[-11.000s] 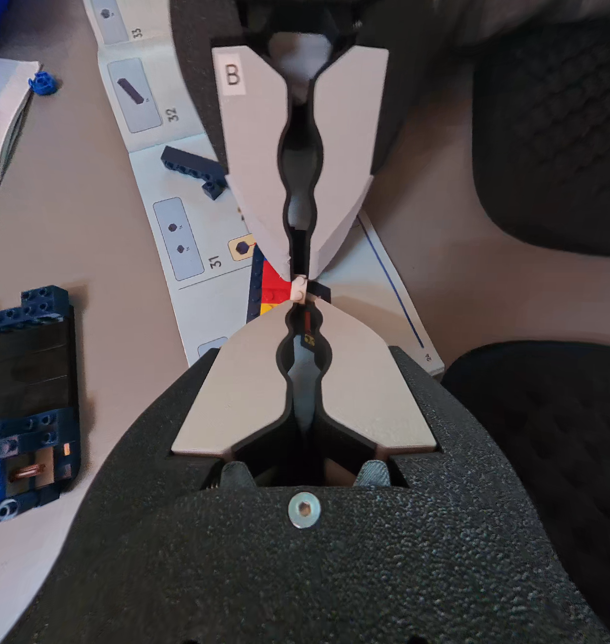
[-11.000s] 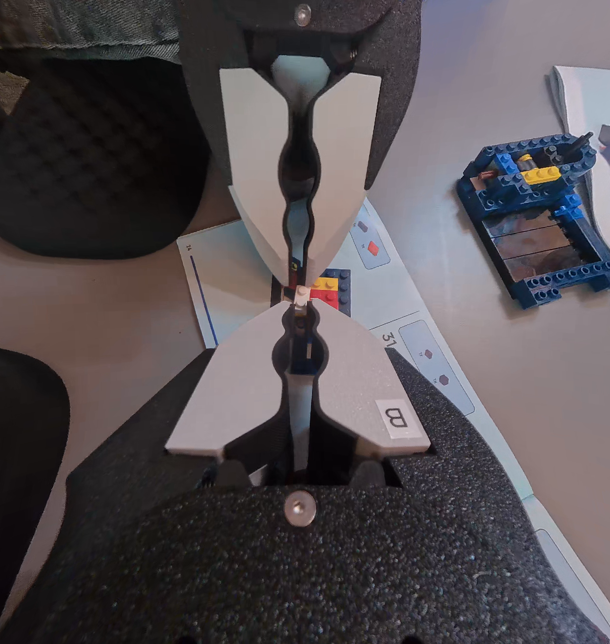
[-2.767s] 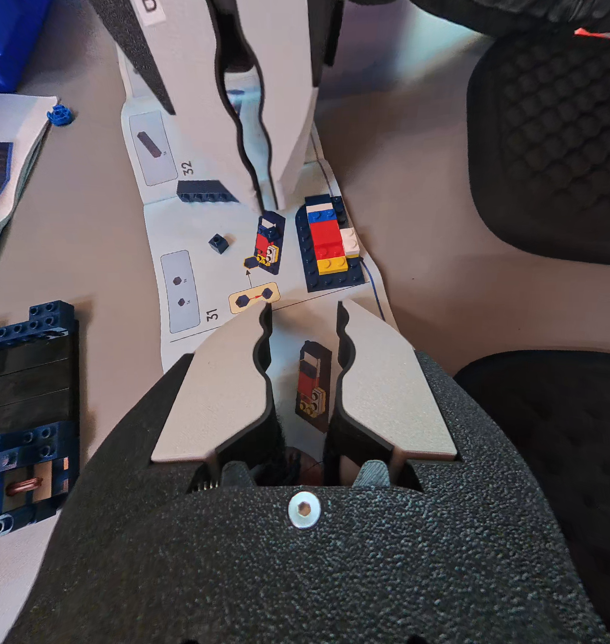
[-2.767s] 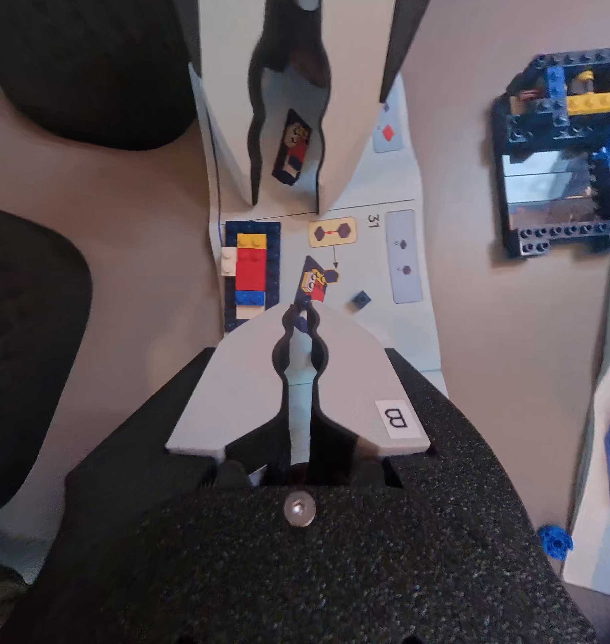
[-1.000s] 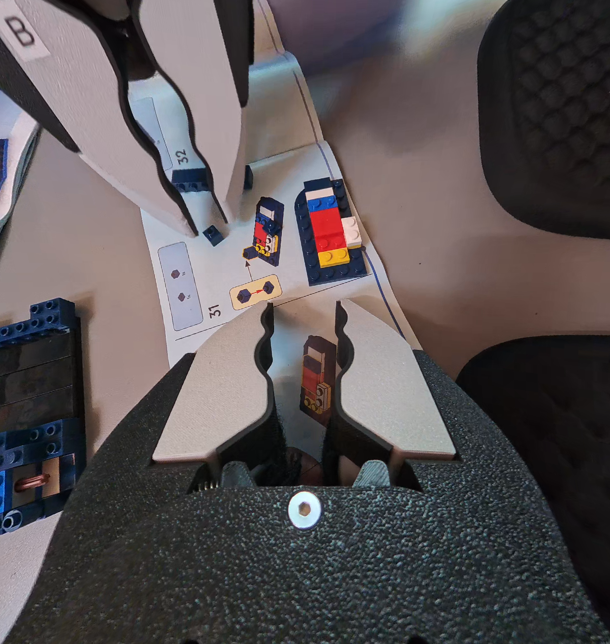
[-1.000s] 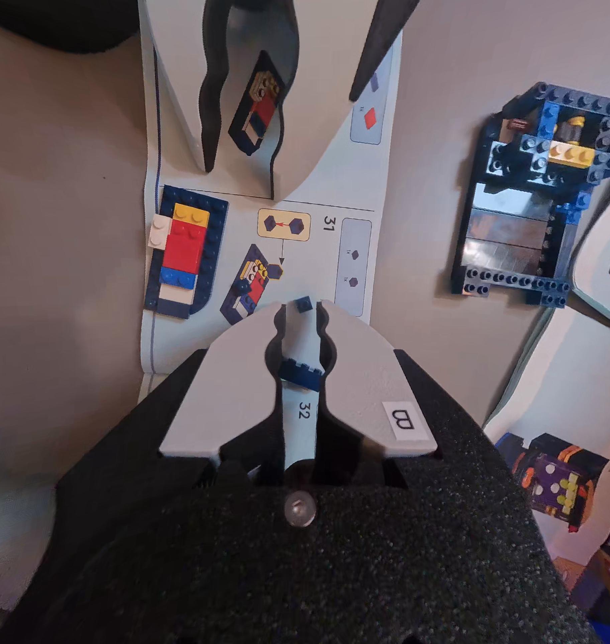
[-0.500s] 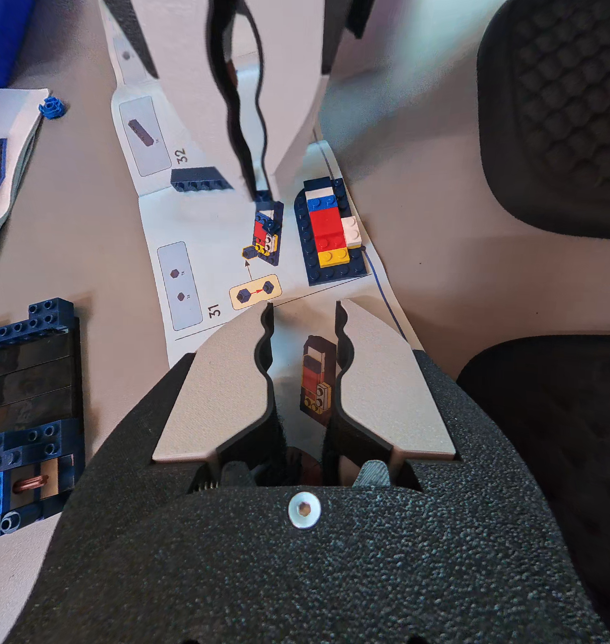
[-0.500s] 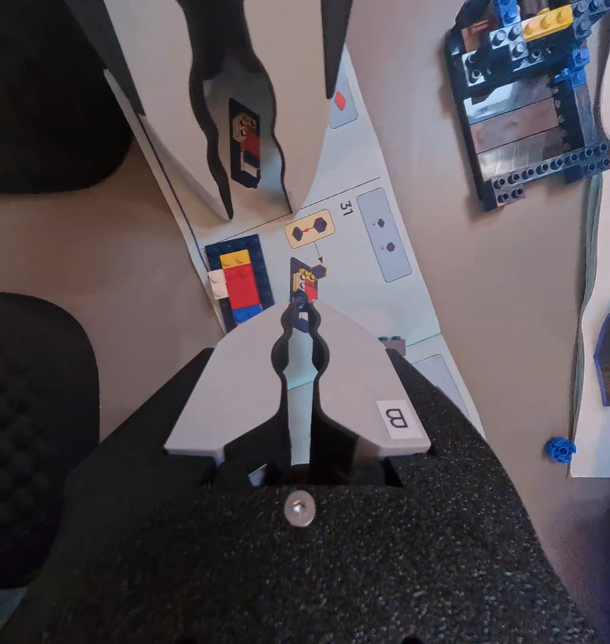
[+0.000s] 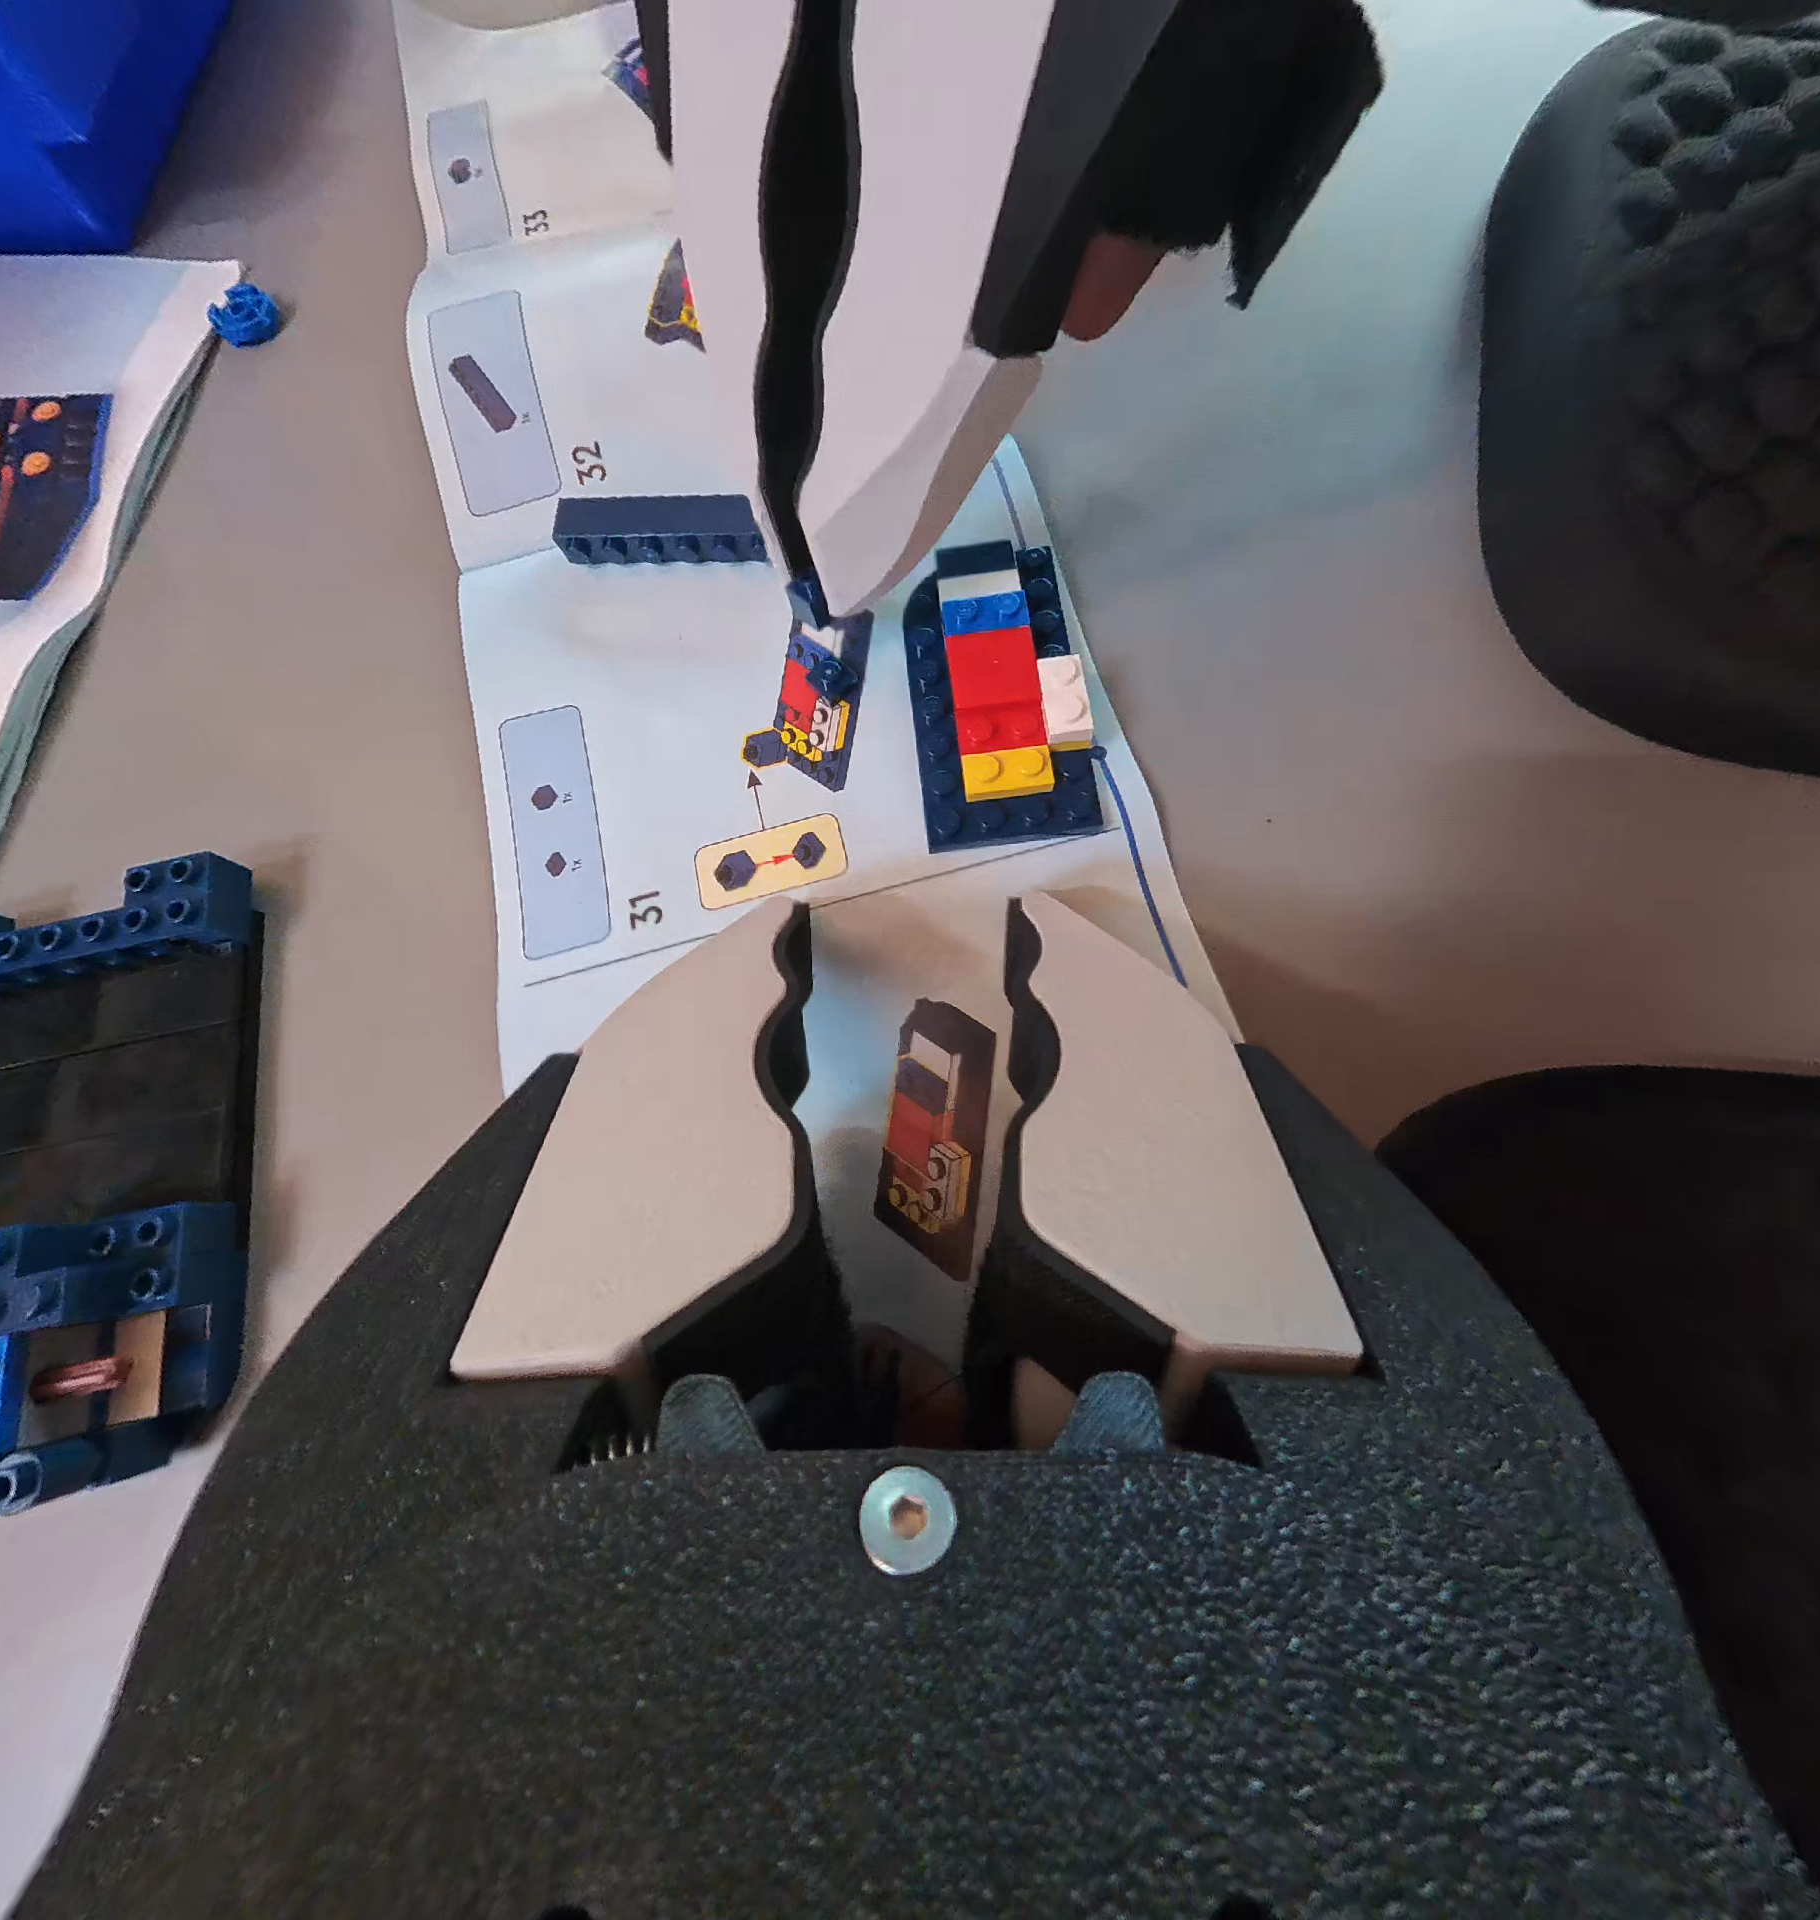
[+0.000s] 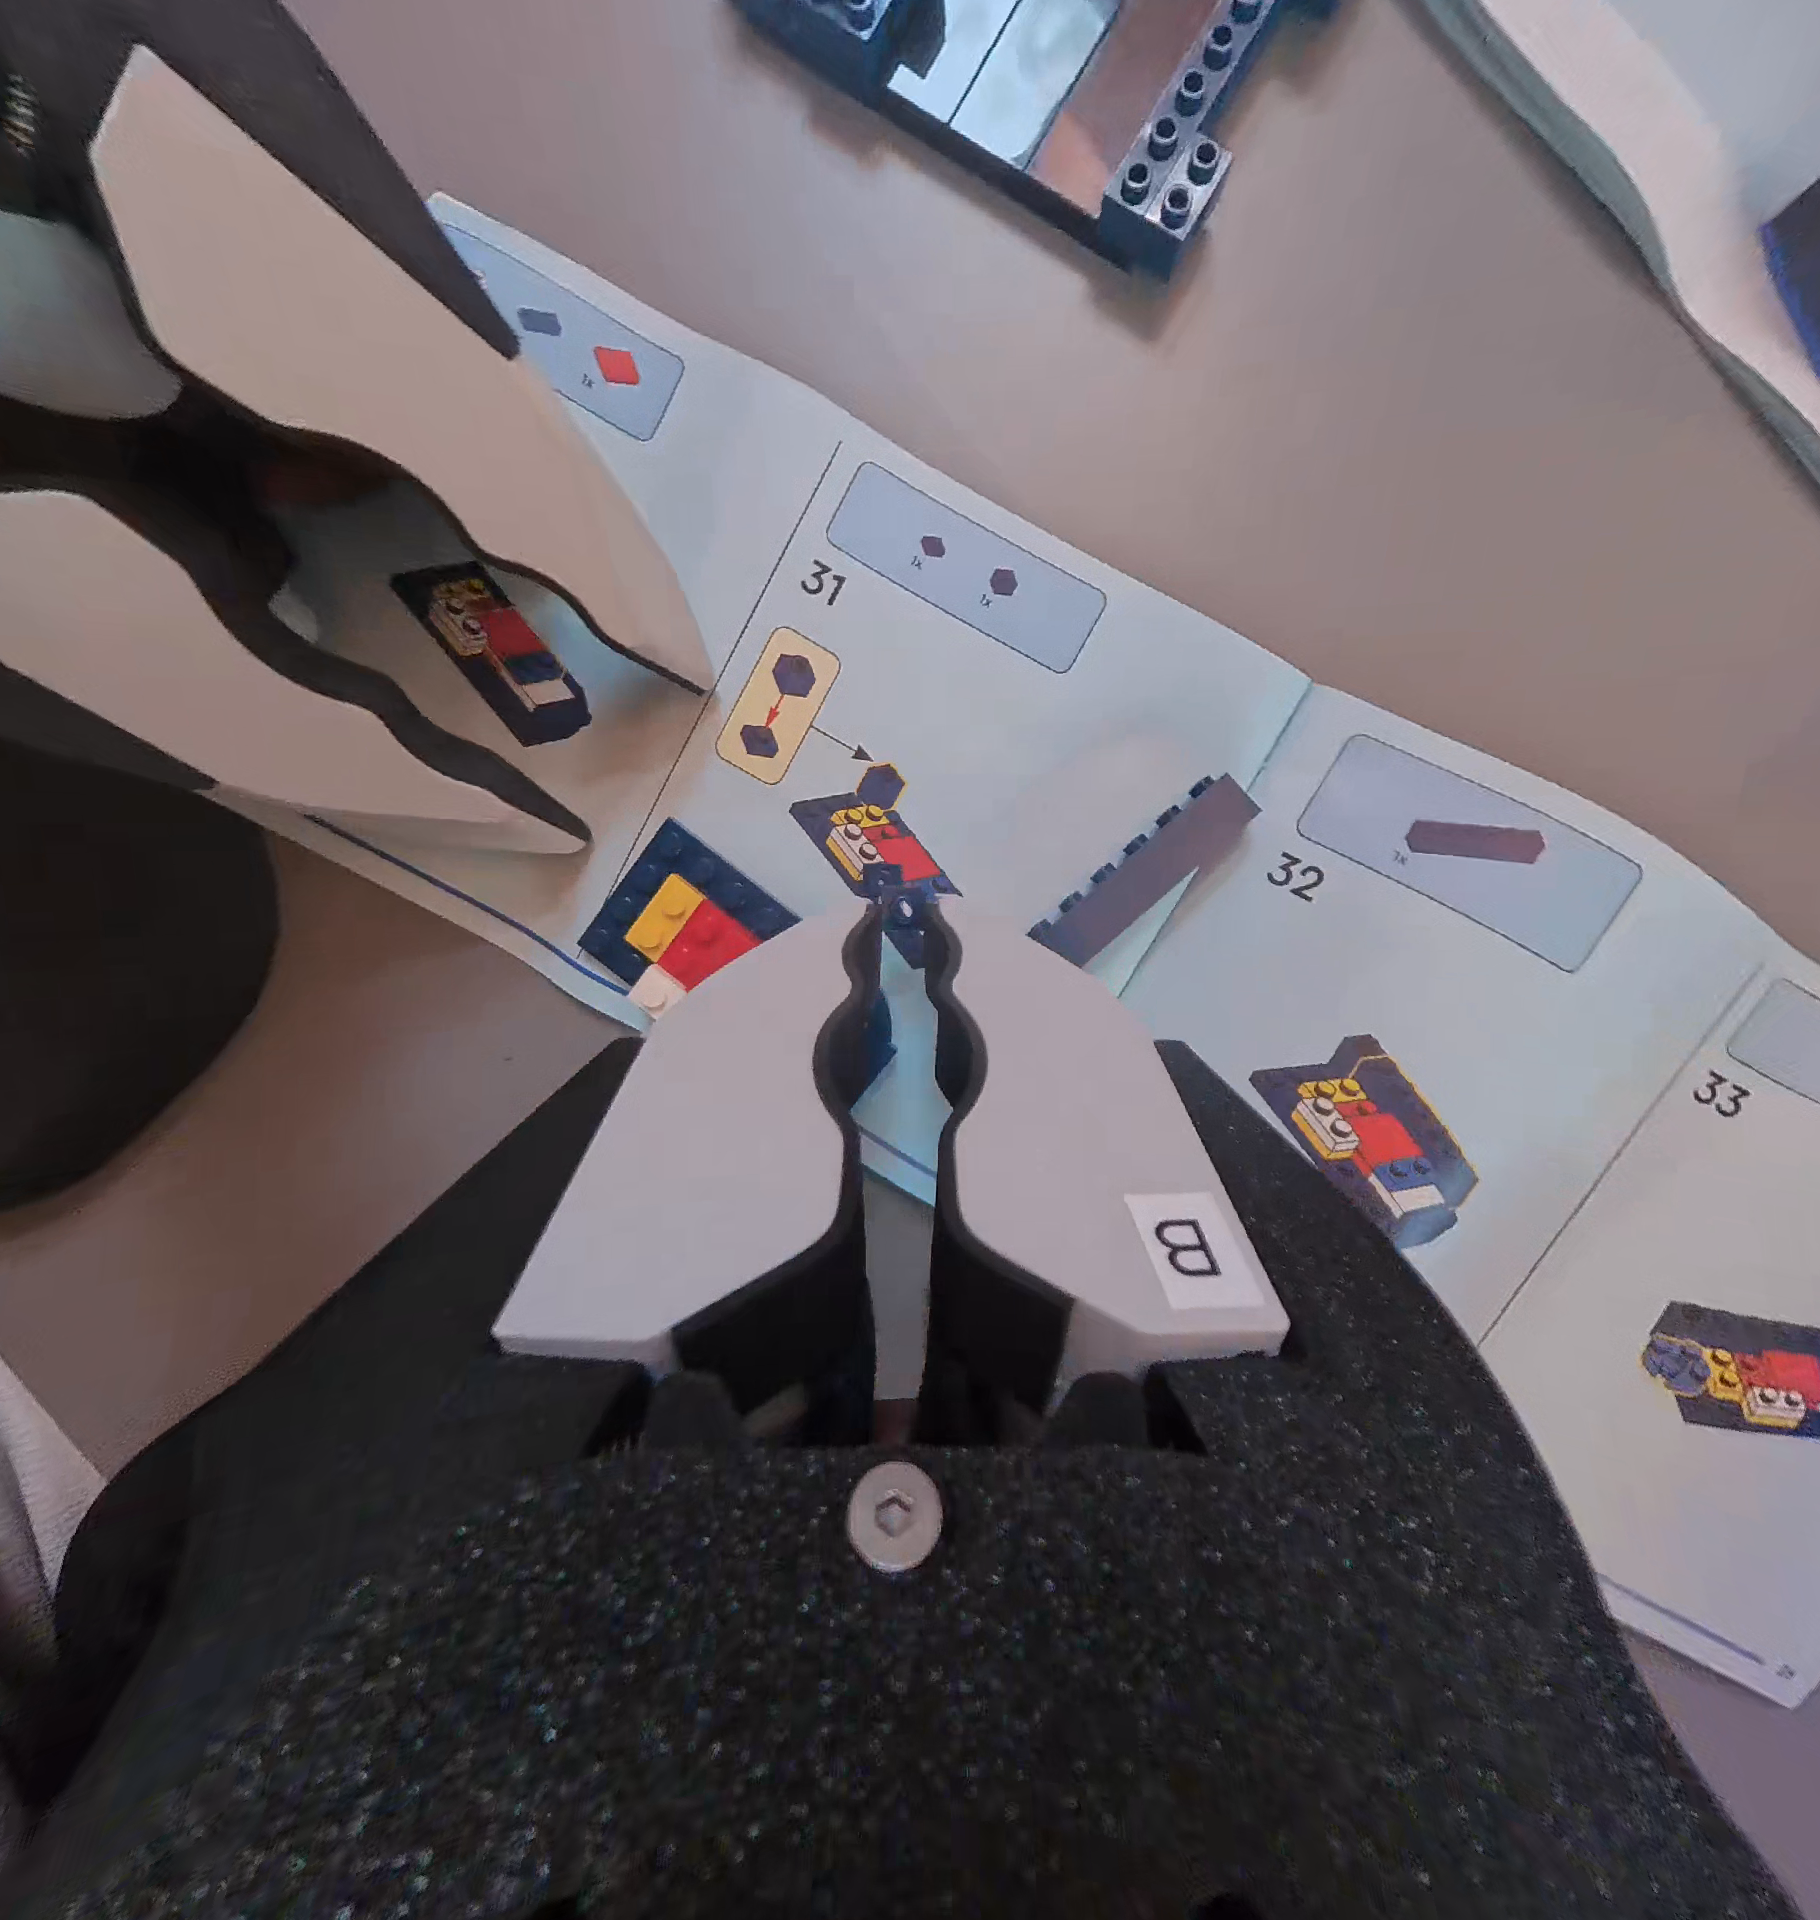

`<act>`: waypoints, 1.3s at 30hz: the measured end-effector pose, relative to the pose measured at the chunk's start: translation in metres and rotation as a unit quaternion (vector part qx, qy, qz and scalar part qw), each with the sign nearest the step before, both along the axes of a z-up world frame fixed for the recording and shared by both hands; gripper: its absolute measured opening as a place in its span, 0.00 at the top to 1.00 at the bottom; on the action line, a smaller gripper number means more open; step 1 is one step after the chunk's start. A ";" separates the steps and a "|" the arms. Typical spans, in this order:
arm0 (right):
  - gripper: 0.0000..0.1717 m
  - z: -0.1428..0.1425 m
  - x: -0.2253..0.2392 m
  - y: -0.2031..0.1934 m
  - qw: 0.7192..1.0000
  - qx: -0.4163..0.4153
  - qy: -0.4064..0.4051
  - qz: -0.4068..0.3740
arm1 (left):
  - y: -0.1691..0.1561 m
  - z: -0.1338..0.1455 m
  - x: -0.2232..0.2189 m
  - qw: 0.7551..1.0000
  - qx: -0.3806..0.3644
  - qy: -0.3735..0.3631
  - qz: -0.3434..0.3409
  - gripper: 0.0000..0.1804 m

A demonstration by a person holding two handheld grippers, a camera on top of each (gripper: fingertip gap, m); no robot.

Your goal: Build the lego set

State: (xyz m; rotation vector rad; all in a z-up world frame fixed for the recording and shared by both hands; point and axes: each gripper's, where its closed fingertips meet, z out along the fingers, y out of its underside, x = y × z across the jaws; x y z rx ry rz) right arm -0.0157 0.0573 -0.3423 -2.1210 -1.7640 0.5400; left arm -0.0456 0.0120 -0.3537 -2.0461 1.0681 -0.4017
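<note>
My right gripper (image 10: 903, 916) is shut on a small dark blue one-stud brick (image 10: 901, 912). In the left wrist view it reaches down from the top (image 9: 814, 587) and holds that brick (image 9: 807, 600) just above the instruction sheet (image 9: 625, 665). A second small dark blue piece (image 9: 831, 675) lies on the sheet's printed picture right below it. My left gripper (image 9: 906, 912) is open and empty over the sheet, its pads apart with only paper between them. It also shows in the right wrist view (image 10: 636, 758). A dark blue plate with red, yellow, blue and white bricks (image 9: 999, 717) lies just ahead of the left gripper.
A long dark blue brick (image 9: 657, 530) lies on the sheet. A larger blue and black frame build (image 9: 95, 1143) sits at the left, with a booklet (image 9: 44, 343), a small blue round piece (image 9: 244, 315) and a blue box (image 9: 44, 114) beyond. Black padded cushions (image 9: 1695, 416) stand at the right. Across from one pair of fingers to the other is roughly 6 centimeters. The small blue round piece (image 9: 244, 315) is about equally far from each gripper, around 20 centimeters.
My right gripper closed on the small dark blue brick that lay on the sheet, lifted it and carried it right to the printed picture. My left gripper stayed open and still.
</note>
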 end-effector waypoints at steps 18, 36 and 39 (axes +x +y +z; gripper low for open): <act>0.96 -0.009 -0.003 -0.003 0.999 0.031 -0.040 -0.005 | -0.005 -0.002 -0.004 0.998 -0.047 -0.030 0.030 0.81; 0.96 -0.012 -0.004 -0.003 0.994 0.054 -0.091 0.036 | -0.005 -0.002 -0.004 0.998 -0.045 -0.027 0.029 0.81; 0.96 -0.012 -0.004 -0.003 0.989 0.062 -0.119 0.057 | -0.005 -0.002 -0.004 0.998 -0.046 -0.028 0.031 0.81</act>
